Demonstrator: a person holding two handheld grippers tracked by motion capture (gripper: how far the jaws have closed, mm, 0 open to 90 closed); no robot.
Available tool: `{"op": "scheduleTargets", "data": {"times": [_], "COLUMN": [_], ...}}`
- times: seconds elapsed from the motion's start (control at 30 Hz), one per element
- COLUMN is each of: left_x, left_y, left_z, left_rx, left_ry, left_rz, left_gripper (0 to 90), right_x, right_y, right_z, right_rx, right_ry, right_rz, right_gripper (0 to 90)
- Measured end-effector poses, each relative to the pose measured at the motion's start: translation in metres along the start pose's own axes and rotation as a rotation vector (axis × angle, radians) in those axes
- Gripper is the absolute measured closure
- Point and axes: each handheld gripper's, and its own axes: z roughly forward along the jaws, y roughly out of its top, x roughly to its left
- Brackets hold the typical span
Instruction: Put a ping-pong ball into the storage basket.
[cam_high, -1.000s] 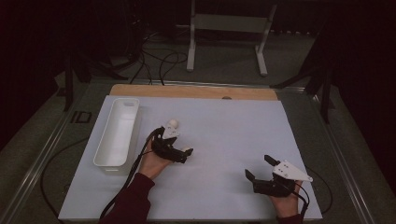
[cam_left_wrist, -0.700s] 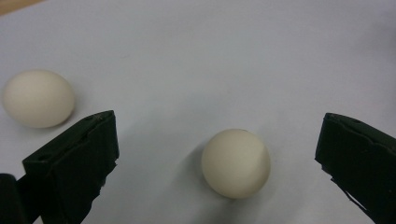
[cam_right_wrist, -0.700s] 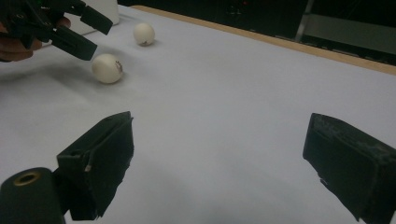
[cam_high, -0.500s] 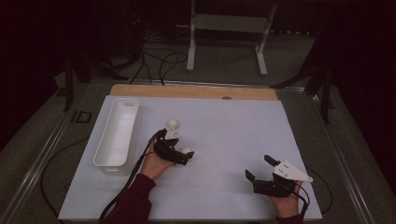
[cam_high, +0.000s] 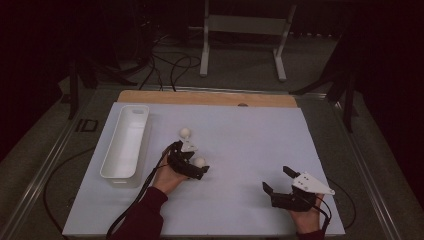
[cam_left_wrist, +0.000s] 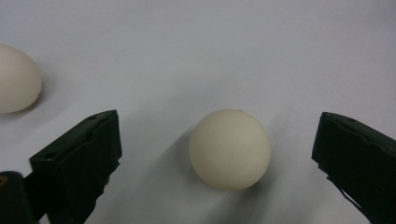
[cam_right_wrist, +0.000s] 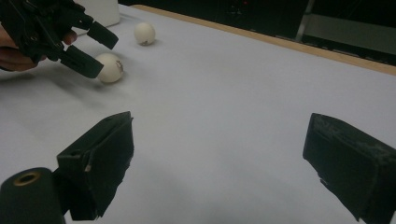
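- Left gripper (cam_left_wrist: 219, 154) fingers (cam_left_wrist: 79, 158) spread wide, straddling the near ball (cam_left_wrist: 230, 148); visible gap to the ball on both sides, no contact.
- Change over the last second: in the high view the left gripper (cam_high: 192, 162) has pushed forward and right, from beside the ball to around it. The ball (cam_high: 200, 161) itself hasn't moved.
- Meaning: approach looks done, next is the close. Ball sits slightly right of centre between the fingers, so it may roll when one finger hits first.
- Second ball (cam_high: 185, 132) lies farther up the table (cam_high: 240, 130), apart from the gripper, untouched.
- White tray (cam_high: 126, 141) sits left of the left gripper, looks empty; likely drop-off.
- Right gripper (cam_high: 281, 182) parked at the near right, same spot as before, fingers (cam_right_wrist: 100, 158) wide open around nothing.
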Motion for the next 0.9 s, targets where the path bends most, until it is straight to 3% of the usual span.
{"op": "scheduleTargets", "data": {"times": [0.17,0.3,0.43,0.67,0.9], "left_x": [-0.0013,-0.0045,-0.0041,-0.0014,-0.0003], "left_y": [-0.0007,-0.0013,-0.0019,-0.0028,-0.0028], "left_z": [0.0018,0.0042,0.0055,0.0057,0.0056], "left_rx": [0.013,0.031,0.049,0.061,0.063], "left_ry": [-0.009,0.02,0.022,-0.009,-0.019], "left_rz": [-0.003,0.005,0.002,-0.012,-0.016], "left_gripper": [6.9,12.2,25.9,43.4,51.0], "right_x": [0.0,-0.0002,-0.0001,-0.0001,-0.0002], "right_y": [0.0001,0.0,0.0001,0.0001,0.0001], "right_z": [-0.0001,0.0002,0.0003,0.0001,0.0001], "right_rx": [0.001,0.006,0.009,0.011,0.01], "right_ry": [-0.001,-0.006,-0.01,-0.012,-0.012], "right_rz": [0.0,0.002,0.001,0.002,-0.001], "right_gripper": [8.4,8.4,8.4,8.4,8.4]}}
